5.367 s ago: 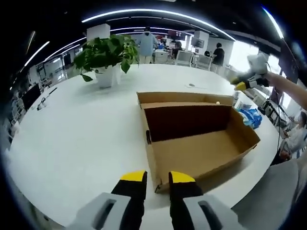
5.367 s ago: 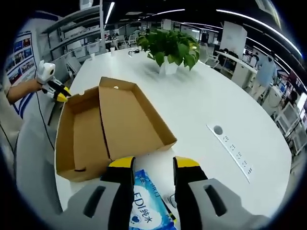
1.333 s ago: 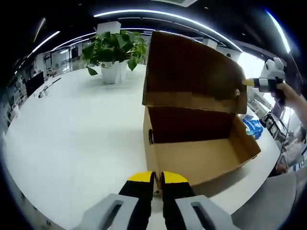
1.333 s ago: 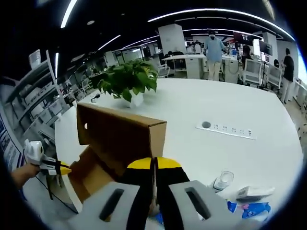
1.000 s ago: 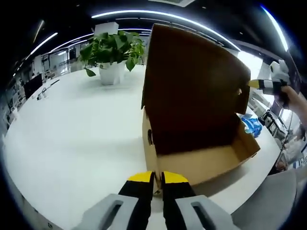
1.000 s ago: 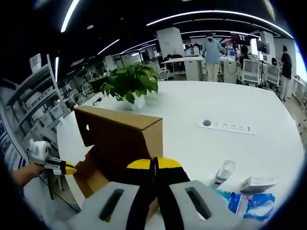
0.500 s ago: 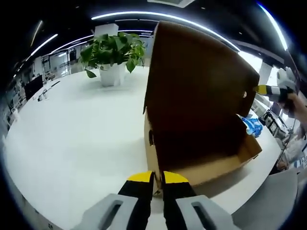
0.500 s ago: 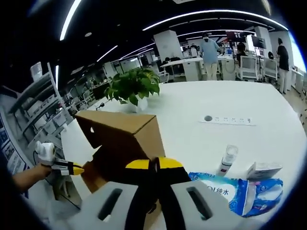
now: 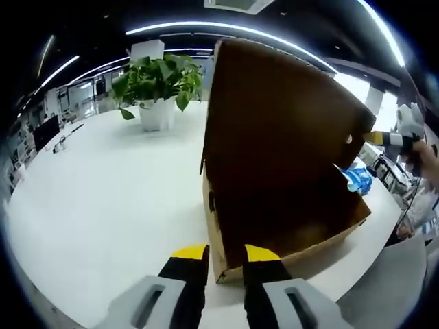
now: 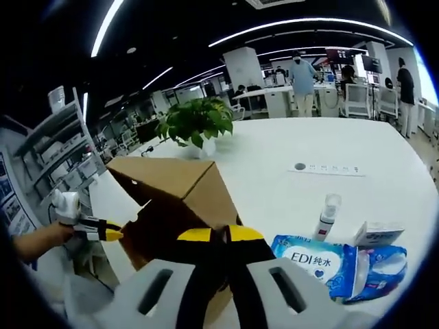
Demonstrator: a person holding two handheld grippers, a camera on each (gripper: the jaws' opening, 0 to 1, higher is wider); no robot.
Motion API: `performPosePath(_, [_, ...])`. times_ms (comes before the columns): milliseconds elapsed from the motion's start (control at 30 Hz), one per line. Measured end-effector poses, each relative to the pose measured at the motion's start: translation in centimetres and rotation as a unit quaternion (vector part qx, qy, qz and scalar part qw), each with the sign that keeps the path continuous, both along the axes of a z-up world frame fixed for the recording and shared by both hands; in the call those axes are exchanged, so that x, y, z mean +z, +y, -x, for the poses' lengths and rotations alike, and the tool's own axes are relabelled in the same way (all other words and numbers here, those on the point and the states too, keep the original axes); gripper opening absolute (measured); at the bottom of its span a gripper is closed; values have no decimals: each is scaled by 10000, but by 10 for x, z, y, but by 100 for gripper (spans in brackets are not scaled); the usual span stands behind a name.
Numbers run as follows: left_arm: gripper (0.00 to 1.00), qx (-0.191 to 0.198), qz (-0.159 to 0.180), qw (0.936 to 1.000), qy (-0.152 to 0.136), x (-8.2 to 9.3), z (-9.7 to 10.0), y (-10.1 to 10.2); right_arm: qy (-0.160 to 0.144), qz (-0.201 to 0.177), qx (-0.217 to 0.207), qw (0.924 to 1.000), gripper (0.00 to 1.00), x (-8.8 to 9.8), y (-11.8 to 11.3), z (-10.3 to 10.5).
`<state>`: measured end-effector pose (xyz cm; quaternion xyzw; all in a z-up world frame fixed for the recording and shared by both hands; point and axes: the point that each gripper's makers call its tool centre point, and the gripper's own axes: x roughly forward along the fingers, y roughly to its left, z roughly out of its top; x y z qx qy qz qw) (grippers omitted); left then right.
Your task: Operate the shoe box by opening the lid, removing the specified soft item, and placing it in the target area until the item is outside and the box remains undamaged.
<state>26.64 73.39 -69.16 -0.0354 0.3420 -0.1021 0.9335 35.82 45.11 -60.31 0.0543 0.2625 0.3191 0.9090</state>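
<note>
In the left gripper view, the cardboard shoe box (image 9: pixel 288 226) sat on a round white table (image 9: pixel 103 199), its long axis running from the near corner between the jaws away toward the right. Its lid (image 9: pixel 274 130) stood tilted over the tray, dark underside facing the camera. The left gripper (image 9: pixel 225 253) hung with its yellow-tipped jaws parted, one to either side of the box's near corner, gripping nothing. The right gripper (image 9: pixel 384 138) reached in beside the lid's far edge. A potted plant (image 9: pixel 156 86) stood well beyond, and a blue wet-wipes pack (image 9: pixel 355 179) lay past the box.

In the right gripper view, the right gripper (image 10: pixel 219 235) had its jaws pressed together on the lid's (image 10: pixel 168 179) edge, the box (image 10: pixel 171 226) below. The left gripper (image 10: pixel 103 232) appeared at the far end. A wet-wipes pack (image 10: pixel 319 264), a small bottle (image 10: pixel 328 214) and a small carton (image 10: pixel 376 233) lay on the table (image 10: pixel 274 164), outside the box.
</note>
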Motion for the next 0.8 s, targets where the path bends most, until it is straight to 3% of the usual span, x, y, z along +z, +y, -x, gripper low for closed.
performPosePath(500, [27,-141,-152,9981,-587,56,-13,5,-145,146,165,9997,7,-12,1,22])
performPosePath(800, [31,-381,-292,9962,-728,64,-17,0,-222,194,442,9986,13,-20,4,39])
